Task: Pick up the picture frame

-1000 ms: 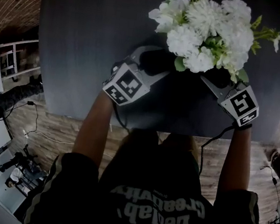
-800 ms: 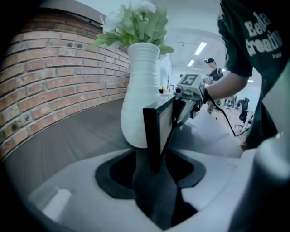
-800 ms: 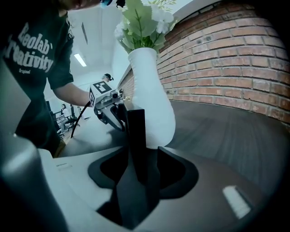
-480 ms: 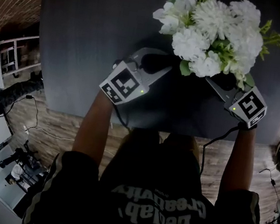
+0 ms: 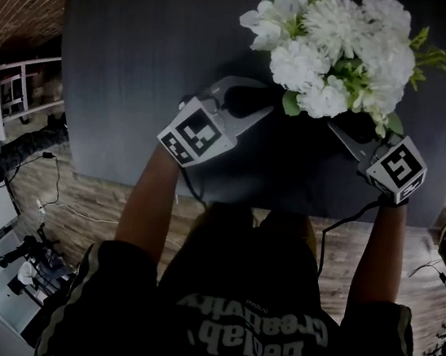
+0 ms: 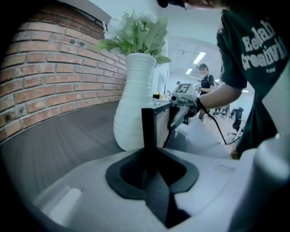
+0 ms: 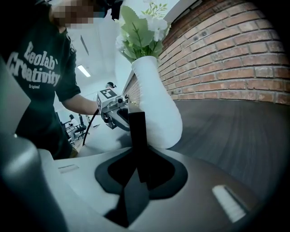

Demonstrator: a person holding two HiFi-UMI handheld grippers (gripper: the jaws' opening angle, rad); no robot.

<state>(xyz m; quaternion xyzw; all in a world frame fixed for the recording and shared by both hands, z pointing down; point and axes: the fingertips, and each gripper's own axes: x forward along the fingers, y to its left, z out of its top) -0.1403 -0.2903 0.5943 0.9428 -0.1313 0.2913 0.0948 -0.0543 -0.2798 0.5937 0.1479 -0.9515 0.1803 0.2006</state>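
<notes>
1. The left gripper [image 5: 246,102], centre-left in the head view, is clamping the thin dark picture frame [image 6: 148,131] by one edge, its jaws having just been closing to a narrow gap.
2. The right gripper [image 5: 353,132], centre-right, is likewise pinching the frame's [image 7: 137,133] opposite edge, having just been closing too.
3. The frame is standing upright mid-picture in both gripper views, just before the ribbed white vase [image 6: 133,104] of white flowers [image 5: 341,42] on the dark wood-grain table [image 5: 141,55]. From above, it is probably hiding under the blooms.

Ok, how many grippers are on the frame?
2. Left gripper grips the frame at its left edge, right gripper at its right; both have just closed on it.
</notes>
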